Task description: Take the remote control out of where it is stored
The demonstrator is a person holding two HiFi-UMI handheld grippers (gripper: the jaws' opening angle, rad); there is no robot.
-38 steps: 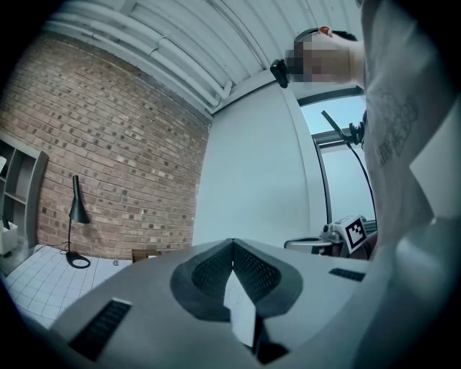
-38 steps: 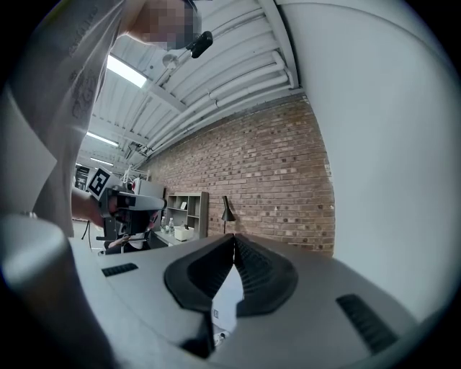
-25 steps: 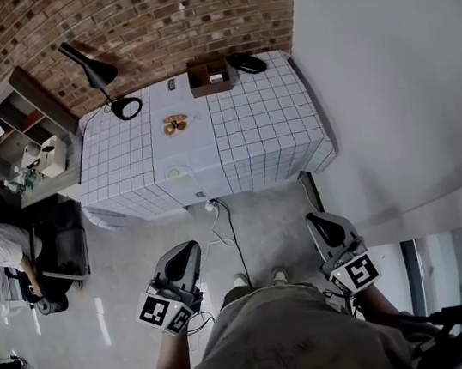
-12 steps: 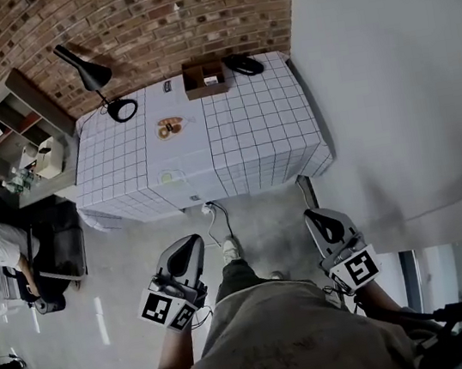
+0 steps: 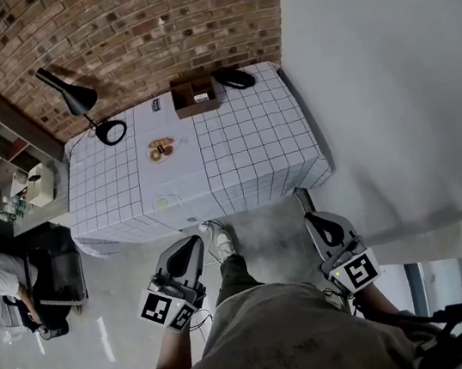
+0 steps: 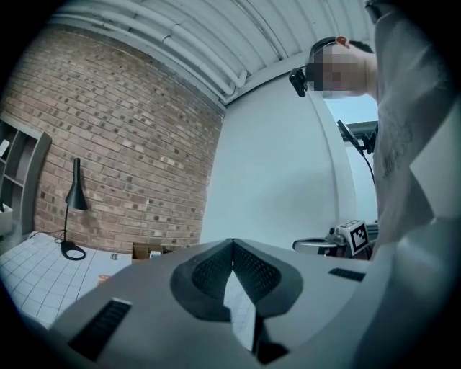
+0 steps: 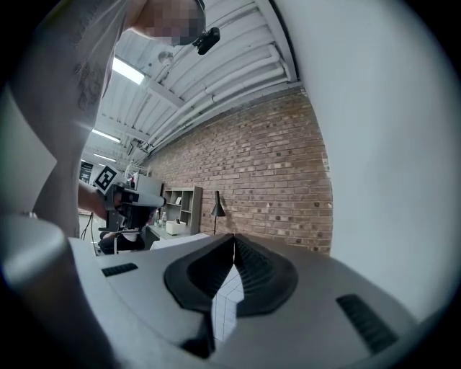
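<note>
Operator: What is the status of both grippers?
Guide: Your left gripper (image 5: 192, 246) is clenched. Its jaws meet at the tips and nothing sits between them. Your right gripper (image 5: 316, 220) is clenched in the same way and is also empty. Both point level toward the table (image 5: 250, 141) and hang off its near edge, clear of the checked cloth

Operator: Where is the remote control?
Guide: You cannot pick it out from this position. An open brown box (image 5: 193, 95) stands at the table's far edge, on the brick wall side. A small pale item lies inside it, too small to identify. A black object (image 5: 234, 77) lies at the table's far right corner, just beside the box. A black desk lamp (image 5: 79, 103) stands at the table's far left corner. A small plate (image 5: 160, 150) lies left of the table's middle. Neither gripper touches the table or anything on it
</note>
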